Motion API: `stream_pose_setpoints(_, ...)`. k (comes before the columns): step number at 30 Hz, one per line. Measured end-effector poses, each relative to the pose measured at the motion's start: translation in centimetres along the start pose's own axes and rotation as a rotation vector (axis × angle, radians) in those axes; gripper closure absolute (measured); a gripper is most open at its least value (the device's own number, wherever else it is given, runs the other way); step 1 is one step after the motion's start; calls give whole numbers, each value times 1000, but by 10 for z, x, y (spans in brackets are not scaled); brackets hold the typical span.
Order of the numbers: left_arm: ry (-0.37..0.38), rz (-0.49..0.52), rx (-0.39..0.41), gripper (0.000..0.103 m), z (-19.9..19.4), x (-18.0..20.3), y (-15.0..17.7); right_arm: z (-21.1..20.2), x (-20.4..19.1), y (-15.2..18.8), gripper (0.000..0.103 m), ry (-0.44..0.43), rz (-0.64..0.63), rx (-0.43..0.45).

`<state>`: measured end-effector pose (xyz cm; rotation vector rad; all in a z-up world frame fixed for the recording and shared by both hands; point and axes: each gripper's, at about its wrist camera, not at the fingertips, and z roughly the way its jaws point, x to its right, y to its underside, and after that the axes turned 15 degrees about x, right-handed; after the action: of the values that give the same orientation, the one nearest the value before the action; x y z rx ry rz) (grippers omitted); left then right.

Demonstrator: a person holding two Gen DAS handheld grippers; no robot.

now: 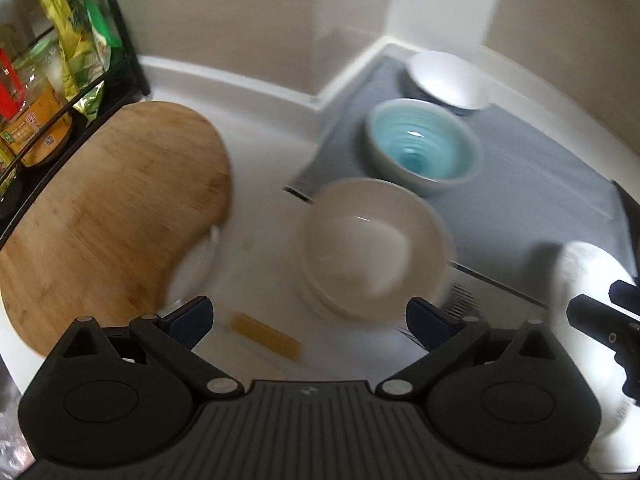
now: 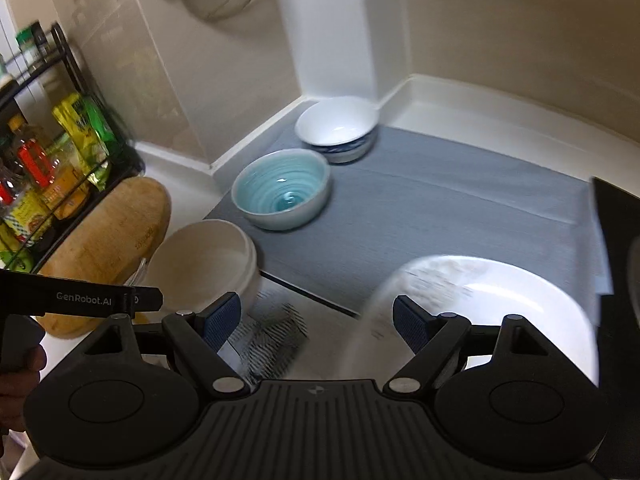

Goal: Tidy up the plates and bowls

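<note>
Ahead, cream bowl lies just beyond empty, wide-open left gripper; right gripper, also open, flanks plate.

left gripper jaws wide apart, empty, right gripper likewise, both angled downward

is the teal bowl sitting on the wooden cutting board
No, the teal bowl sits on the grey mat, apart from the wooden cutting board.
</note>
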<state>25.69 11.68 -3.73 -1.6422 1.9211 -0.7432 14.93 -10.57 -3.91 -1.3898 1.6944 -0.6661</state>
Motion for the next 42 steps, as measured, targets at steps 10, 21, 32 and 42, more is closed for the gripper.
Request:
stream_pose_setpoints(10, -21, -14, -75, 0, 63, -35, -14, 91, -44, -2, 18, 26, -42, -147)
stream_pose_setpoints(21, -14, 42, -171, 0, 95, -15, -7, 134, -41, 7, 18, 44, -124, -270)
stream_pose_setpoints(32, 88, 76, -144, 0, 97, 7, -23, 105, -11, -5, 17, 102, -56, -220)
stream_pose_setpoints(42, 105, -10, -36, 0, 91, 8, -71, 104, 0, -52, 16, 108, 22, -76)
